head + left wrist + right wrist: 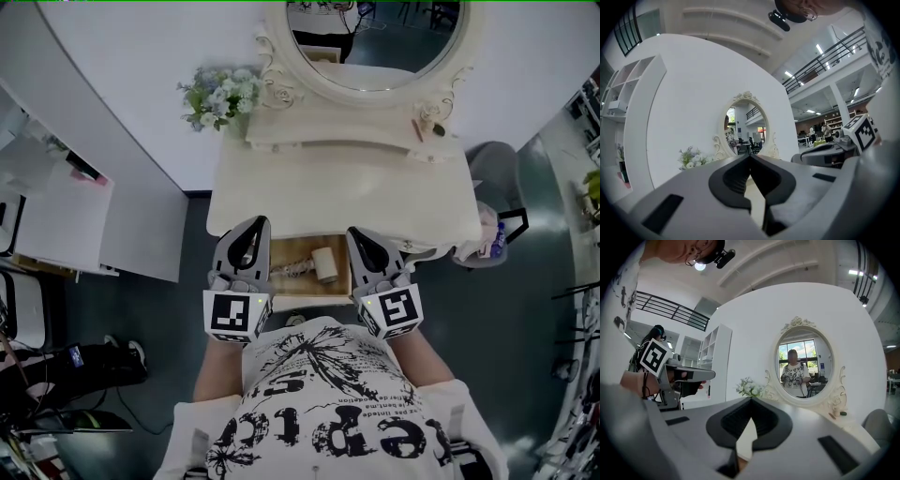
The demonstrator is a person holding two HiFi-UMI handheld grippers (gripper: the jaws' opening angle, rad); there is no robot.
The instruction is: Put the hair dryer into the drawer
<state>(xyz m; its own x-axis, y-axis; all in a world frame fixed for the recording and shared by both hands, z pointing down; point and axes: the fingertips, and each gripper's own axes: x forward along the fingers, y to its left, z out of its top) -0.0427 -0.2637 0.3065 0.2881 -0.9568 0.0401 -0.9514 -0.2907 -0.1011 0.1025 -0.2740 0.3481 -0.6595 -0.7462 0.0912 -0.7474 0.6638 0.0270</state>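
In the head view the wooden drawer stands pulled out under the front edge of the cream dressing table. A cream hair dryer lies inside it, its coiled cord to the left. My left gripper hovers over the drawer's left side, shut and empty. My right gripper hovers over the drawer's right side, also shut with nothing in it. Both point level toward the oval mirror. The left gripper's own view shows its tips meeting, and so does the right gripper's own view.
A bunch of pale flowers stands at the table's back left, small items at its back right. A grey chair stands right of the table, a white cabinet to its left. The person's torso fills the near edge.
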